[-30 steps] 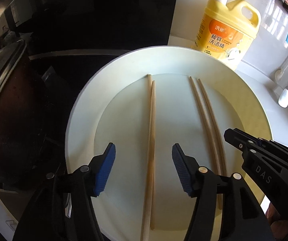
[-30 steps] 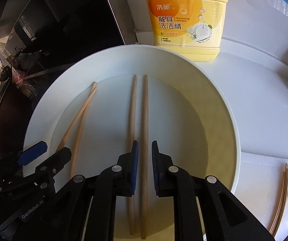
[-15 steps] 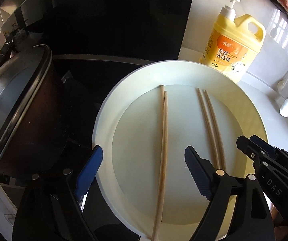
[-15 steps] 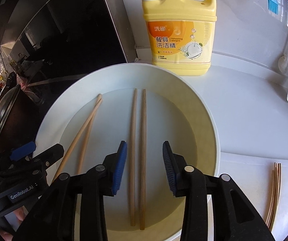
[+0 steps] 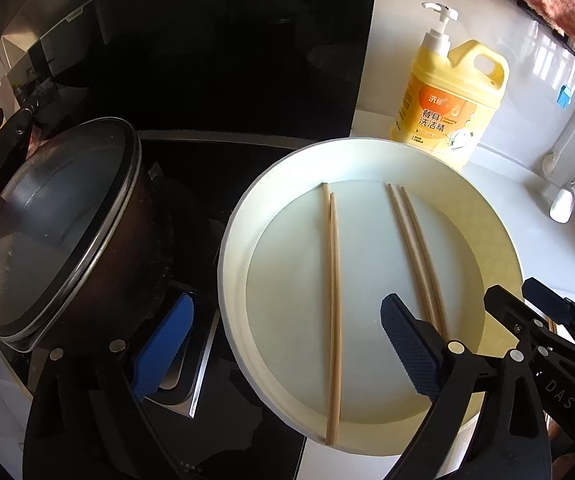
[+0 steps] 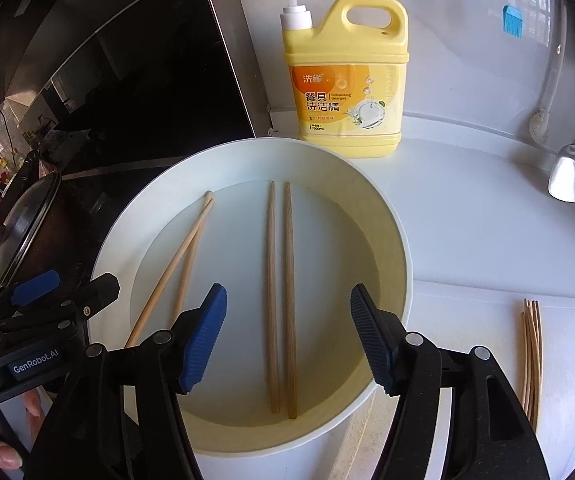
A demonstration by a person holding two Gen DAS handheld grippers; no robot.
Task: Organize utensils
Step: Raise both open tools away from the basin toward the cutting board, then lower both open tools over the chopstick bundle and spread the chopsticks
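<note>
Two pairs of wooden chopsticks lie in a white round basin [image 5: 367, 148] [image 6: 247, 148]. My left gripper [image 5: 287, 308] hangs above the left pair [image 5: 333, 280]. Its jaws are opening wide and hold nothing; its left pad is out over the stove. My right gripper [image 6: 287, 296] hangs above the right pair [image 6: 281, 280], jaws opening, pads clear of the sticks. In the right wrist view the left pair [image 6: 183, 272] lies slanted beside the left gripper [image 6: 81, 280]. The right pair [image 5: 415, 248] and right gripper [image 5: 511, 290] also show in the left wrist view.
A yellow detergent bottle [image 6: 347, 80] stands behind the basin. A dark pot with a glass lid [image 5: 55, 232] sits on the black stove at left. Several loose chopsticks [image 6: 531, 352] lie on a white board at right. A spoon [image 6: 565, 176] and blue brush [image 6: 511, 20] hang on the wall.
Both grippers have risen and drawn back from the basin while their jaws widened. The right gripper, nearly shut around a chopstick before, has let it go. The chopsticks have stayed in place.
</note>
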